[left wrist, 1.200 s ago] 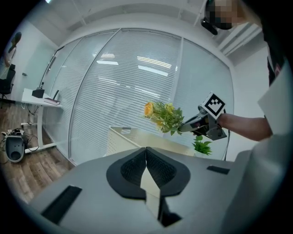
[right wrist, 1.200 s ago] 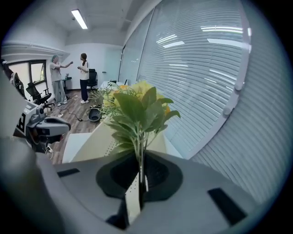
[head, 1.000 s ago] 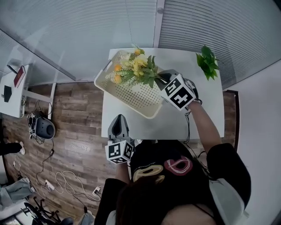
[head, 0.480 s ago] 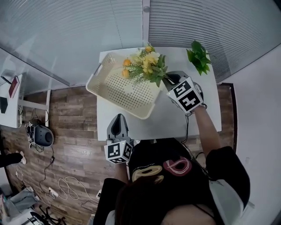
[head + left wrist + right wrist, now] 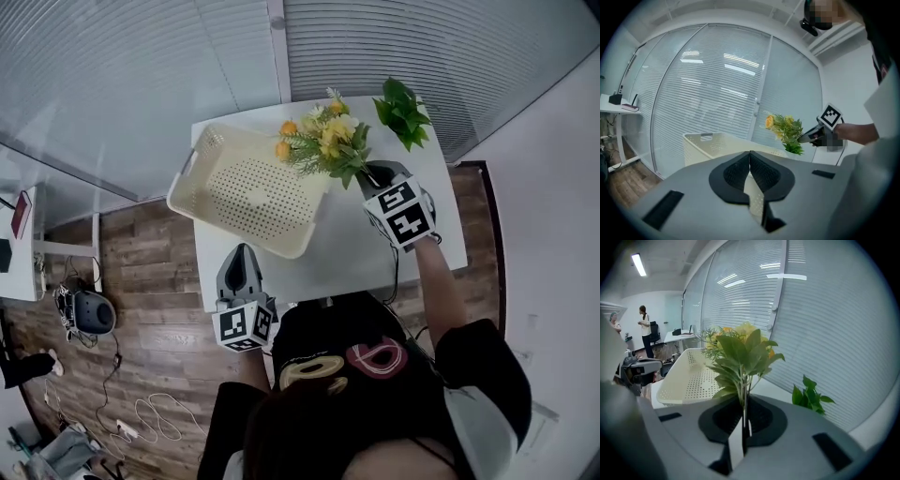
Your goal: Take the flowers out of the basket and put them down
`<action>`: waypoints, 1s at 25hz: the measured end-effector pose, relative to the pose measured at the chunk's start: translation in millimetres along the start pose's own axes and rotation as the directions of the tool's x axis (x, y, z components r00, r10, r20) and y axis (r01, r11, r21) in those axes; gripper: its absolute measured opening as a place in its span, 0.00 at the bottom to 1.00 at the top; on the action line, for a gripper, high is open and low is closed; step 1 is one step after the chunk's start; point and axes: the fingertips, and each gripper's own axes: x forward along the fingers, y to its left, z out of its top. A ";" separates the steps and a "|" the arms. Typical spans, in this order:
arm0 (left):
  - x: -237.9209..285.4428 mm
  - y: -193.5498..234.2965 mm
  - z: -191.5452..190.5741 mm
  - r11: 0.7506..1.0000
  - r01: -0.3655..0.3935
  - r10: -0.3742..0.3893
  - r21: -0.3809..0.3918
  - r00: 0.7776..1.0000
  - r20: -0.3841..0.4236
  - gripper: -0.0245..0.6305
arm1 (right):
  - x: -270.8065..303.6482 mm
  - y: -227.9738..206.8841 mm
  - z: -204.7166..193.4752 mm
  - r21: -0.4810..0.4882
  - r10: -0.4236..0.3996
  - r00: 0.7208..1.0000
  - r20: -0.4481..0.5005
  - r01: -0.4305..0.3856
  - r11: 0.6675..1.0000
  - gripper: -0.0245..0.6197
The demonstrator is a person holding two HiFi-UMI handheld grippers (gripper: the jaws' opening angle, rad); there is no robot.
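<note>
Two grippers, both with jaws pressed together: the left gripper [image 5: 242, 267], nearest at 7 o'clock, holds nothing. The right gripper [image 5: 743, 422] pinches the thin stems of the flowers [image 5: 323, 141], held in the air at 1 o'clock by the far corner of the basket [image 5: 187, 180]. The bunch looks light and springy, so low on the stems is the good place to hold. The pads hide the stem ends.
</note>
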 end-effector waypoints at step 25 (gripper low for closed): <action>27.4 -25.6 17.0 0.996 0.067 -0.068 0.060 0.997 0.019 0.06 | -14.8 -46.4 -128.0 0.254 -0.130 0.978 -0.161 0.169 0.952 0.08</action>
